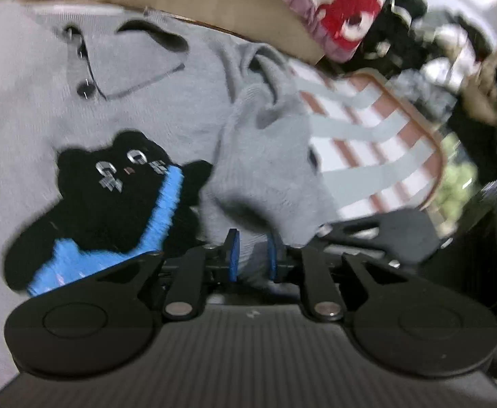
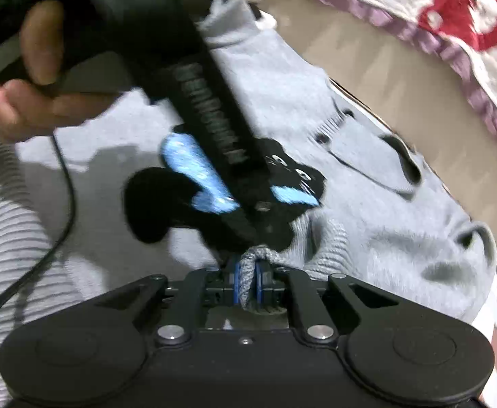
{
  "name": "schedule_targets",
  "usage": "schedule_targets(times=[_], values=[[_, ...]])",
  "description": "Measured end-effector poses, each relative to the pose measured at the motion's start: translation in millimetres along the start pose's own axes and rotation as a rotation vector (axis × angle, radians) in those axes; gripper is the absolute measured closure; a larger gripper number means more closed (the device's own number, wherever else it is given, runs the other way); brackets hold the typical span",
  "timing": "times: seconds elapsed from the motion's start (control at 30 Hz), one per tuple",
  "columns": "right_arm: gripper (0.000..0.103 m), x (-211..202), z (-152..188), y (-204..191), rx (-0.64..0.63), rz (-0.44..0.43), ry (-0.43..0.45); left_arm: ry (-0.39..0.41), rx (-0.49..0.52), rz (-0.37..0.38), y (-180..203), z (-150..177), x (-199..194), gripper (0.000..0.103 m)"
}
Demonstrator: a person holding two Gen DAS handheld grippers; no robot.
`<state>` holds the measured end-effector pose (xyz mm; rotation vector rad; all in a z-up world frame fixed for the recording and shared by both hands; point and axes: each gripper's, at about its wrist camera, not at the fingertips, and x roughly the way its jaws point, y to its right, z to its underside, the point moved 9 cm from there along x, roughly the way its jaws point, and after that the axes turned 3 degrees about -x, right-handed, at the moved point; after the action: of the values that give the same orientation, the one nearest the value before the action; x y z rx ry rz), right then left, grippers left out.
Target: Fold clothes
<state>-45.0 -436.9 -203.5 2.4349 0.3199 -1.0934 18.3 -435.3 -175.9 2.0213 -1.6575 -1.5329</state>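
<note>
A grey knit sweater [image 1: 27,108] with a black-and-blue bear patch [image 1: 112,204] lies spread flat. Its grey sleeve [image 1: 265,170] is bunched up and runs down between the blue pads of my left gripper [image 1: 252,255], which is shut on it. In the right wrist view the same sweater [image 2: 384,210] fills the middle, with the bear patch [image 2: 167,200] partly hidden behind the other gripper's black body [image 2: 201,95], held by a person's hand [image 2: 27,102]. My right gripper [image 2: 248,280] is shut on a twisted fold of grey knit.
A striped red, white and grey mat [image 1: 377,142] lies under the sweater at the right. A tan board [image 2: 367,78] and a quilt with red print [image 2: 469,10] border the far side. A black cable [image 2: 61,210] trails at the left. Dark clutter [image 1: 418,34] sits beyond the mat.
</note>
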Motion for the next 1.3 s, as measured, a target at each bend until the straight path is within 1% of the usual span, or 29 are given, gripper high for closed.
schedule_targets(times=[0.07,0.13,0.23,0.27,0.3,0.33,0.37,0.4,0.43,0.47,0.5,0.53,0.57,0.6,0.63,0.7,0.77,0.87,0.93,1.0,1.03,1.07,1.1,1.13,1.17,1.2,1.23,1.27,1.3], values=[[0.090,1.0,1.6,-5.8,-0.027,-0.007,-0.004,-0.014,-0.001,0.017,2.3,1.1,0.8,0.083],[0.090,1.5,2.4,-6.7,-0.038,-0.005,-0.005,-0.045,0.061,-0.063,2.9,6.8,7.9,0.083],[0.090,0.8,3.6,-6.0,-0.027,-0.020,-0.007,-0.061,0.099,-0.094,3.9,11.6,13.3,0.081],[0.088,0.4,4.3,-7.2,-0.033,-0.022,-0.010,-0.071,0.104,-0.116,1.4,13.1,15.1,0.077],[0.087,-0.9,3.8,-8.5,-0.040,-0.028,-0.009,-0.082,0.108,-0.138,-1.0,14.7,16.9,0.065],[0.087,-3.7,1.4,-10.0,-0.049,-0.041,0.000,-0.093,0.113,-0.160,-3.4,16.2,18.7,0.059],[0.087,-8.7,-2.0,-11.9,-0.053,-0.066,0.015,-0.101,0.117,-0.179,-5.6,17.5,20.0,0.060],[0.091,-17.6,-7.1,-14.5,-0.048,-0.111,0.040,-0.087,0.116,-0.169,-4.9,17.0,18.0,0.059],[0.090,-26.0,-11.0,-15.1,-0.035,-0.149,0.057,-0.074,0.113,-0.159,-4.5,16.4,15.9,0.061],[0.094,-33.5,-12.5,-10.1,-0.005,-0.168,0.069,-0.062,0.087,-0.156,-6.8,15.3,13.3,0.067],[0.098,-41.8,-13.5,-1.6,0.037,-0.174,0.092,-0.048,0.089,-0.163,-8.0,13.8,9.9,0.072],[0.098,-50.2,-14.5,7.0,0.079,-0.179,0.114,-0.034,0.091,-0.169,-9.1,12.4,6.4,0.072],[0.084,-57.6,-15.3,17.2,0.124,-0.174,0.134,-0.020,0.094,-0.176,-10.3,10.9,3.0,0.072],[0.055,-61.7,-15.2,29.1,0.177,-0.158,0.147,-0.005,0.096,-0.183,-11.5,9.4,-0.5,0.073],[0.046,-63.1,-13.9,39.4,0.236,-0.157,0.151,0.008,0.098,-0.189,-12.5,7.9,-3.9,0.074],[0.046,-62.1,-8.7,55.9,0.332,-0.131,0.132,0.011,0.128,-0.202,-10.9,6.7,-6.2,0.075],[0.045,-59.6,-0.3,72.5,0.426,-0.096,0.102,-0.007,0.212,-0.208,-3.1,13.0,-5.1,0.075],[0.044,-54.9,26.8,110.2,0.648,-0.068,0.072,-0.015,0.271,-0.173,7.2,21.5,-2.5,0.072],[0.042,-47.1,45.2,124.0,0.792,-0.082,0.051,-0.016,0.311,-0.167,13.9,25.8,0.7,0.070],[0.042,-34.7,60.9,132.6,0.920,-0.111,0.032,-0.068,0.387,-0.203,16.8,35.4,9.6,0.057],[0.042,-28.5,68.7,136.9,0.984,-0.125,0.022,-0.107,0.443,-0.262,14.8,41.1,16.9,0.057],[0.042,-22.3,76.3,141.2,1.048,-0.140,0.012,-0.111,0.507,-0.305,15.8,44.5,20.5,0.057],[0.042,-16.2,83.9,145.6,1.112,-0.154,0.002,-0.098,0.564,-0.326,20.8,45.3,22.7,0.057],[0.042,-10.0,91.4,149.9,1.175,-0.169,-0.008,-0.086,0.575,-0.352,22.4,43.6,25.7,0.057],[0.042,-5.5,96.2,152.1,1.213,-0.177,-0.018,-0.074,0.584,-0.377,23.9,41.8,28.3,0.059],[0.042,-3.9,96.5,150.5,1.206,-0.171,-0.024,-0.053,0.574,-0.394,24.6,37.8,27.2,0.078],[0.042,-2.2,96.8,148.9,1.198,-0.166,-0.031,-0.031,0.564,-0.411,25.2,33.8,26.0,0.089],[0.042,-0.8,96.5,147.1,1.184,-0.159,-0.037,-0.008,0.551,-0.430,25.3,29.5,24.0,0.095],[0.042,0.1,95.5,145.0,1.159,-0.149,-0.040,0.030,0.500,-0.465,20.3,21.1,15.1,0.096]])
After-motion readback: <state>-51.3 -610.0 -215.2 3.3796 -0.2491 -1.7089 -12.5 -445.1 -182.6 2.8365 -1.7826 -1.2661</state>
